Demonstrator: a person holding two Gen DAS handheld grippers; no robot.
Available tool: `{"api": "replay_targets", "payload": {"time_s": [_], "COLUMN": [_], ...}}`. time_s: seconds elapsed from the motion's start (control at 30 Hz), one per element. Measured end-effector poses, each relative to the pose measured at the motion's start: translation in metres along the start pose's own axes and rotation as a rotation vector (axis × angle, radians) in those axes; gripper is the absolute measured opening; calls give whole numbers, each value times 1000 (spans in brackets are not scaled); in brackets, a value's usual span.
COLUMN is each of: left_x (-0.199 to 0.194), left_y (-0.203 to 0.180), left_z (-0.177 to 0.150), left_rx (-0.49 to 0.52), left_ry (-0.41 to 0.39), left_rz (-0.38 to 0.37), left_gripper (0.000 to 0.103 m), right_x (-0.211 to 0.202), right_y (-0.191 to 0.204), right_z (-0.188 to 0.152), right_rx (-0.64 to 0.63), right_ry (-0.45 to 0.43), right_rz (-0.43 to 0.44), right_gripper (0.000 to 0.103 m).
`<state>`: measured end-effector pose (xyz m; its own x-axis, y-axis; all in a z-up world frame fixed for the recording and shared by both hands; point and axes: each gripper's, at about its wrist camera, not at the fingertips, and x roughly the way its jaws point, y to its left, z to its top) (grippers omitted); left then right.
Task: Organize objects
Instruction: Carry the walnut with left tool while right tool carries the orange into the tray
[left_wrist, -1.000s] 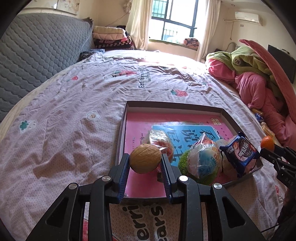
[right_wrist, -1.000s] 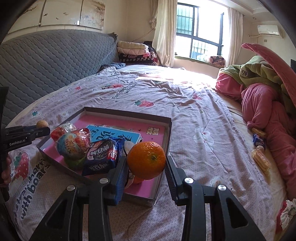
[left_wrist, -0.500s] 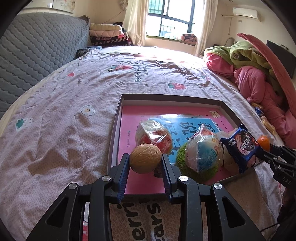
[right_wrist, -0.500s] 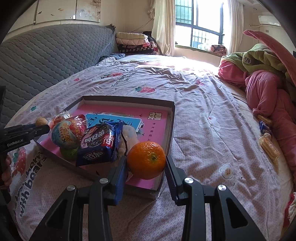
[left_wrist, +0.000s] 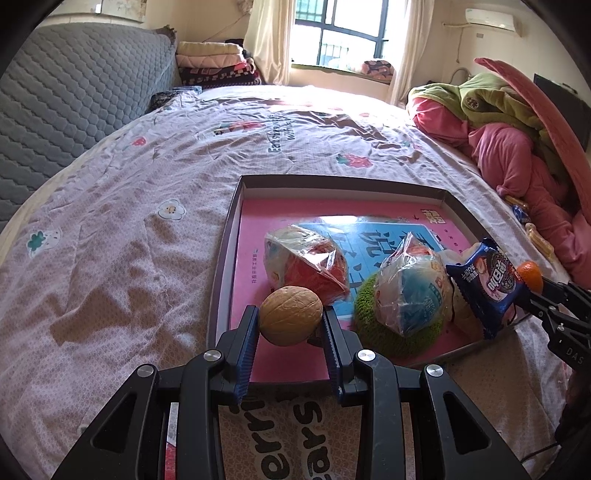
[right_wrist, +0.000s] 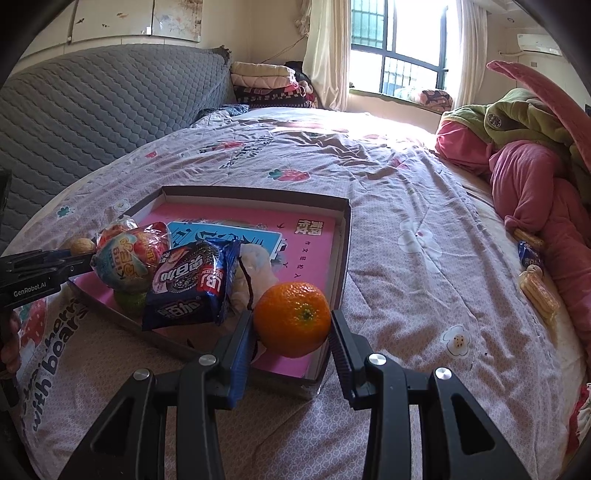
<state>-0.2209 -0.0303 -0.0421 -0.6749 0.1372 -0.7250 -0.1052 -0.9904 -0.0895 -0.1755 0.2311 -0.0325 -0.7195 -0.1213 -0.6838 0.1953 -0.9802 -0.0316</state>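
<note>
Left wrist view: the left gripper (left_wrist: 290, 321) is clenched on a walnut (left_wrist: 290, 315), held between both blue pads above the near left corner of the tray (left_wrist: 225, 258). Inside the tray, on its pink floor, a clear-wrapped red snack (left_wrist: 306, 260), a bagged ball (left_wrist: 412, 291) resting on a green scrubber (left_wrist: 369, 325), and a blue cookie packet (left_wrist: 487, 284) are seen. Right wrist view: the right gripper (right_wrist: 291, 326) is closed around an orange (right_wrist: 291, 319), held over the tray's near right corner, just beside the cookie packet. The tray lies on a lilac printed bedspread (right_wrist: 406, 221). Two wrapped snacks (right_wrist: 535, 273) are noted beside pink bedding (right_wrist: 535, 177).
</note>
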Motion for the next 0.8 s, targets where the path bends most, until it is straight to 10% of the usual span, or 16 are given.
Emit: {"api": "replay_targets", "payload": {"time_s": [0.8], "left_x": [9], "left_y": [-4], "left_z": [-4], "left_rx": [14], "left_ry": [31], "left_rz": [4], "left_gripper": [34], "right_x": [7], "right_y": [-3], "right_z": [-3], "right_rx": [68], "right_ry": [46], "right_rz": [96], "right_gripper": [41]}}
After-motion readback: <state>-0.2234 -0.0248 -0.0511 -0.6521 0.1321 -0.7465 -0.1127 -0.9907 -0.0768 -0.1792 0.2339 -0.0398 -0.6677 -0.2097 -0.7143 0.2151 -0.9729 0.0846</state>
